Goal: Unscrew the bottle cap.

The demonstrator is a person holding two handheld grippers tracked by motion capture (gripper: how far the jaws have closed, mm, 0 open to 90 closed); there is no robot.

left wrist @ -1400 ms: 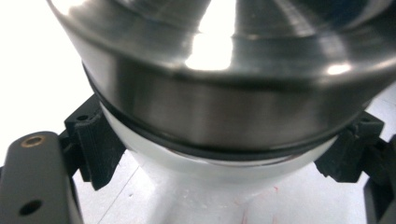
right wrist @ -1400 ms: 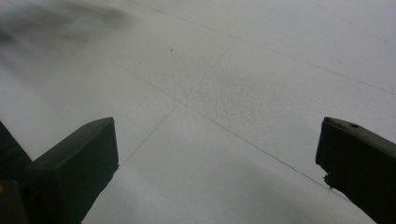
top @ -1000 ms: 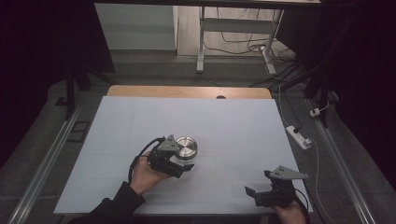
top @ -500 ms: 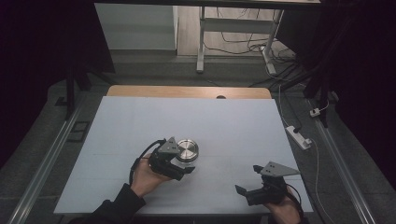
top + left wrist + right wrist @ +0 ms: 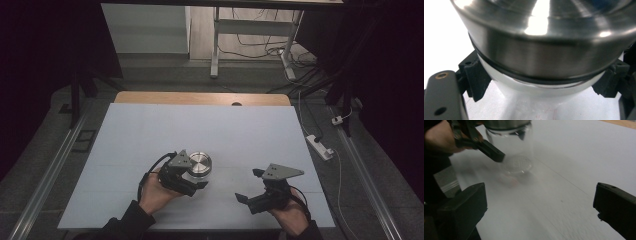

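Clear glass jar [image 5: 517, 150] with a brushed-steel lid [image 5: 199, 163] stands upright on the white worktop [image 5: 150, 130], left of centre and toward the near edge. In the left gripper view the lid [image 5: 541, 37] sits seated on the jar, a dark sealing ring visible just beneath its skirt, with the clear wall [image 5: 534, 87] below. Left hand-held gripper [image 5: 192, 176] is clamped on the jar: its two black jaws press the glass from opposite sides just under the lid, and the right gripper view shows one of them lying against the jar's side. Jar base rests on the worktop; no tilt seen. Right hand-held gripper [image 5: 248, 186] is well apart from the jar, over the near right part of the worktop, jaws spread wide with nothing between them; its camera looks along the jaws toward the jar, so it is aimed at the jar but not in contact. Judgement: the bracing half of the work looks done, the jar being held steady; the lid is still on, so the opening step appears not yet begun. What seems left: bring the right hand-held gripper over to the lid, close on its rim, then twist or lift it off while the left one holds. Contents of the jar cannot be made out.
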